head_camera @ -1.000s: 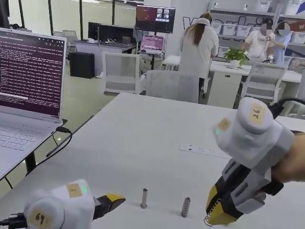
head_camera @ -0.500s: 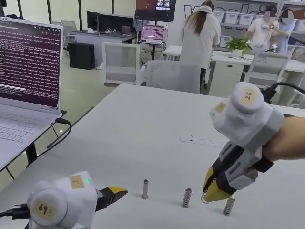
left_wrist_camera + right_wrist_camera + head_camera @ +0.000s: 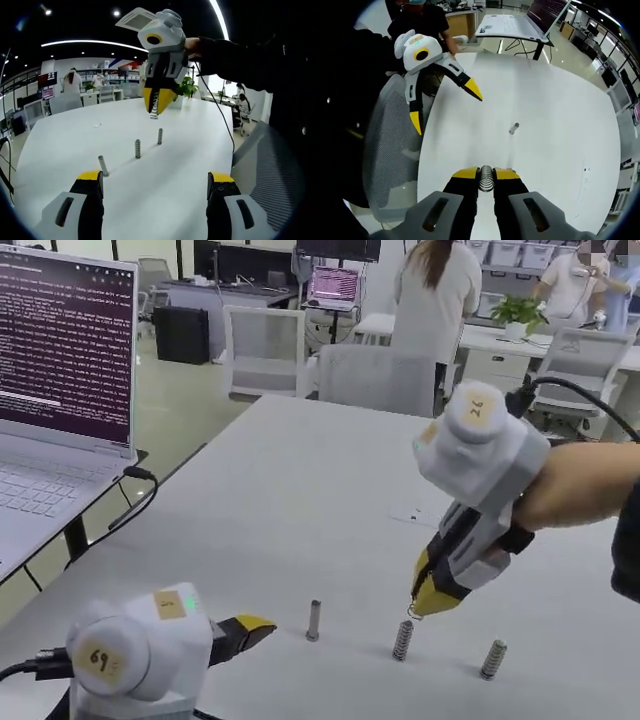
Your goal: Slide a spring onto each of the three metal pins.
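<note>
On the table [image 3: 300, 500], the bare pin [image 3: 313, 620] stands left of the middle sprung pin [image 3: 403, 640], the other sprung pin [image 3: 493, 659] rightmost.

white table [image 3: 300, 500], silvery spring [image 3: 486, 178], yellow-tipped right tool [image 3: 422, 605]

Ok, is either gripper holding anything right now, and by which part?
The right gripper pinches a spring near its upper end, and the rest of it hangs below the jaw tips. The left gripper is open and holds nothing.

Risen and shifted left, from low beside the right-end sprung pin [image 3: 493, 659] to just above the middle sprung pin [image 3: 403, 640], spring [image 3: 485, 178] pinched in the right gripper [image 3: 422, 602].
</note>
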A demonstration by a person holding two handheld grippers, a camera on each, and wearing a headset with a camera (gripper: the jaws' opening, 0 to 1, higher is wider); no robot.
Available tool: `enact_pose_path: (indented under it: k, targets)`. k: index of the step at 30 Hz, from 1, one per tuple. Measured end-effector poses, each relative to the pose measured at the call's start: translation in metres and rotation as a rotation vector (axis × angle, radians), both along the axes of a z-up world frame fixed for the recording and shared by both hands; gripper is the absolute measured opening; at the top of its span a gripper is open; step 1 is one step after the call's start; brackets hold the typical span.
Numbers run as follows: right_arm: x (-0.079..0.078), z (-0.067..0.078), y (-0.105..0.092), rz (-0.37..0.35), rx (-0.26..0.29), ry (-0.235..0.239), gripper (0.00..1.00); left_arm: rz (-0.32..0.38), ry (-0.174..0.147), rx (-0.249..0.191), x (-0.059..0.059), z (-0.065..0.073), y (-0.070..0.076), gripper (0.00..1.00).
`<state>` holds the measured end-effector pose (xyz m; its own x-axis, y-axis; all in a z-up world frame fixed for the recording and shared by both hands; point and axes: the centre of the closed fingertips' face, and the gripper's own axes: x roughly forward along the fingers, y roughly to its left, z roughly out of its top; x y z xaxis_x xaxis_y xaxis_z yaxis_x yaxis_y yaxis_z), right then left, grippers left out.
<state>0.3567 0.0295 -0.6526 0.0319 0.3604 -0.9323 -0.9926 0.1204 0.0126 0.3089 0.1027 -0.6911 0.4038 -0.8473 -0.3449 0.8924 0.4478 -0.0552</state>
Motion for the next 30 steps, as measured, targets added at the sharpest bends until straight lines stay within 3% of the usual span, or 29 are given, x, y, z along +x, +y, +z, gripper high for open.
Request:
enact_pose_path:
  k: [16, 21, 30]
  targets:
    - [0.041, -0.011, 0.030, 0.067, -0.029, -0.046, 0.08, 0.007, 0.014, 0.006, 0.006, -0.006, 0.002, 0.82]
    - [0.058, -0.021, 0.040, 0.090, -0.033, -0.033, 0.08, 0.012, 0.015, 0.006, 0.009, -0.006, 0.002, 0.82]
    - [0.061, -0.033, 0.059, 0.130, -0.042, -0.030, 0.08, 0.023, 0.018, 0.004, 0.011, -0.009, 0.004, 0.82]
